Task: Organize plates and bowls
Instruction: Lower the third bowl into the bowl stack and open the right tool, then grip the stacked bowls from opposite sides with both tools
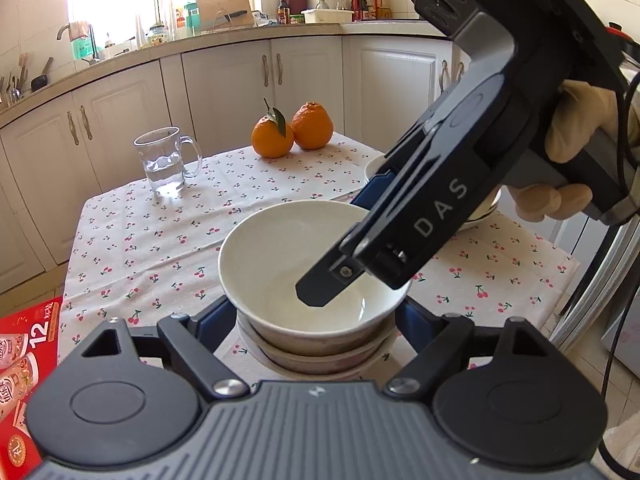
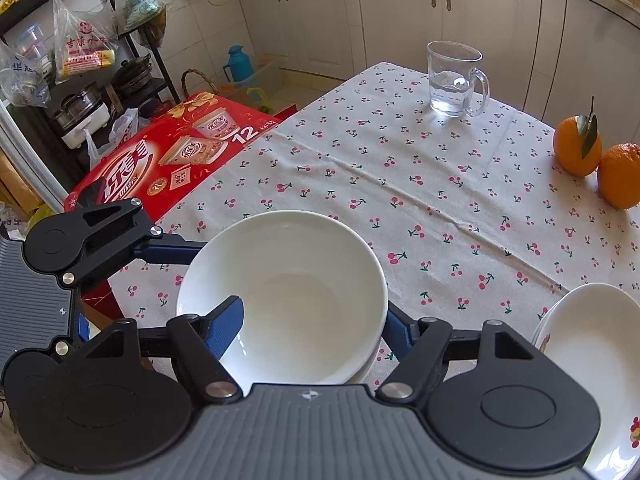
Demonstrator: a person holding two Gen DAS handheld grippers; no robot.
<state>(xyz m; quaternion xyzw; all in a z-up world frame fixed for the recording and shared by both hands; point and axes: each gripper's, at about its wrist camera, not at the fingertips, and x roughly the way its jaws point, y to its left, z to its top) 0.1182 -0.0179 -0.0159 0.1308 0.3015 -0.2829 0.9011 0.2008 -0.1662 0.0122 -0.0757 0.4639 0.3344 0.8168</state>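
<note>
Top bowl [image 1: 288,256] was plain glossy white inside, nested on a stack of bowls [image 1: 316,354] with tan outer walls, near the front edge of the cherry-print tablecloth [image 1: 160,232].

Left gripper [image 1: 316,320] straddled the stack at its base, fingers spread wide; contact with the stack could not be told.

Right gripper [image 2: 316,324] straddled the top bowl's rim, one blue finger [image 2: 226,330] inside, the other outside; pinch not confirmed.

White plates [image 2: 592,340] sat near the stack to the right. Glass mug [image 1: 166,162] and two oranges [image 1: 292,130] stood well apart from it.
</note>
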